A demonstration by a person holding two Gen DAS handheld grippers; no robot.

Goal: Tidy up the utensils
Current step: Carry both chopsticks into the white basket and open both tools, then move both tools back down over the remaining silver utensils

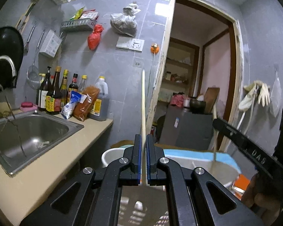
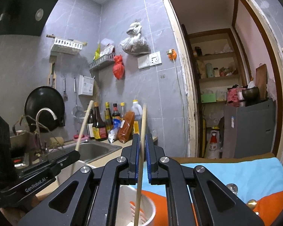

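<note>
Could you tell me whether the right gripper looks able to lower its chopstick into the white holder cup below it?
Probably yes: the right gripper is shut on the chopstick, whose lower end already hangs over the white holder cup's open mouth, with nothing between.

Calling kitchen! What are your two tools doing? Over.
Left tool shut on pale wooden chopstick. Right tool shut on second wooden chopstick. White slotted holder below, unobstructed.

The left gripper (image 1: 143,145) points roughly level, its jaws nearly closed and upright, with only a narrow slot between the blue pads (image 1: 139,156). The right gripper (image 2: 141,146) also points level, jaws drawn almost together. Both grippers sit side by side, near each other.
</note>
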